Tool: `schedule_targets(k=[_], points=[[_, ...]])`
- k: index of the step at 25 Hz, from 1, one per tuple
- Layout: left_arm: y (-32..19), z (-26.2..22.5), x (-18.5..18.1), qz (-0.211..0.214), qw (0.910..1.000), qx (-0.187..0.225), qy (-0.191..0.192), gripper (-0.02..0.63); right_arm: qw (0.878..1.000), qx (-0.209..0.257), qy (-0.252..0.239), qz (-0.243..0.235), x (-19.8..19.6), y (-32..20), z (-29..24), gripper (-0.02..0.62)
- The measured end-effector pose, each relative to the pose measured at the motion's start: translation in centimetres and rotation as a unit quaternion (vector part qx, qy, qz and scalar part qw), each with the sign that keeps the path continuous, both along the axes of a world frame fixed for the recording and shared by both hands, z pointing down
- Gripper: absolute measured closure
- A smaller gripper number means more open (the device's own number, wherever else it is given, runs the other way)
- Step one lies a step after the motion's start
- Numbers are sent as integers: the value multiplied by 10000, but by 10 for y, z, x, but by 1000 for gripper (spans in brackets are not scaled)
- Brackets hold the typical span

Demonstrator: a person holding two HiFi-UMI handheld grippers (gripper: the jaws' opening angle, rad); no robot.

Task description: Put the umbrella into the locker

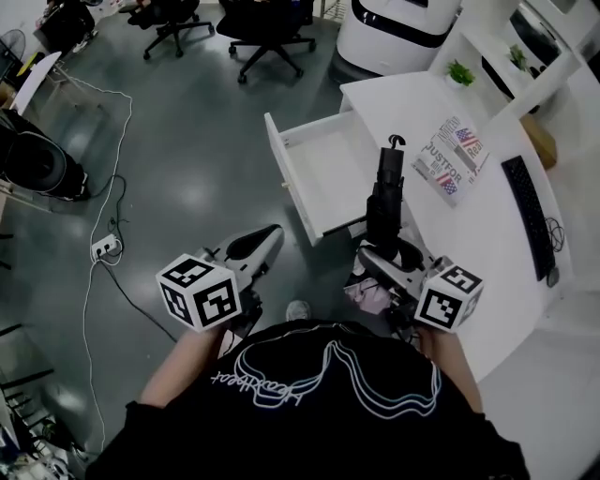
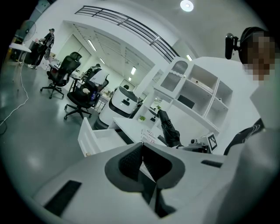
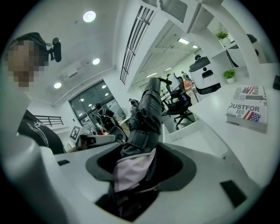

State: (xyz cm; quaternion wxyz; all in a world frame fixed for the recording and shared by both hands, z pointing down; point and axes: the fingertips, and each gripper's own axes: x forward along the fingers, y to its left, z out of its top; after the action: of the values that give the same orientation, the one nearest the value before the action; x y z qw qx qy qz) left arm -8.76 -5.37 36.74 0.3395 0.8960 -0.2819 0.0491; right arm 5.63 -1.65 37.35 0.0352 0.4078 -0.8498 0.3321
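My right gripper [image 1: 384, 260] [image 3: 140, 162] is shut on a folded black umbrella [image 1: 386, 192] [image 3: 147, 111] near its pale lower end. The umbrella sticks out ahead of the jaws, its strap end over the edge of the white desk [image 1: 412, 108]. A white drawer [image 1: 278, 155] [image 3: 192, 131] [image 2: 94, 138] stands pulled open from the desk, just left of the umbrella. My left gripper [image 1: 265, 242] [image 2: 141, 154] is shut with nothing in it, over the grey floor below the drawer. The umbrella [image 2: 169, 129] also shows at the right of the left gripper view.
A printed booklet [image 1: 453, 155], a black keyboard [image 1: 527, 216] and a small plant [image 1: 459, 72] sit on the desk. Black office chairs [image 1: 267, 28] and a white machine [image 1: 394, 33] stand beyond it. A cable and power strip [image 1: 105, 247] lie on the floor at left.
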Motion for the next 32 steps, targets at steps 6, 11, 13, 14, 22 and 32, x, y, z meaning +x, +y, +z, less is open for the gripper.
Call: schedule_targets(k=[6, 11, 13, 14, 22, 32], points=[[-24, 5, 6, 93, 10000, -17, 22, 601, 9997, -181, -34, 156, 6, -29, 15, 346], [-45, 16, 17, 109, 9998, -136, -97, 600, 9995, -283, 36, 95, 13, -59, 27, 347], [-56, 20, 19, 58, 9997, -178, -154, 601, 9993, -351, 77, 40, 16, -75, 34, 347], [-63, 22, 19, 11, 9996, -213, -174, 601, 9992, -394, 94, 8, 16, -84, 38, 346], [-113, 42, 19, -390, 9971, -631, -167, 601, 9958, -842, 274, -245, 15, -154, 77, 346], [-148, 73, 16, -734, 9919, -1007, -229, 601, 9844, -1550, 639, -529, 7, -205, 151, 347]])
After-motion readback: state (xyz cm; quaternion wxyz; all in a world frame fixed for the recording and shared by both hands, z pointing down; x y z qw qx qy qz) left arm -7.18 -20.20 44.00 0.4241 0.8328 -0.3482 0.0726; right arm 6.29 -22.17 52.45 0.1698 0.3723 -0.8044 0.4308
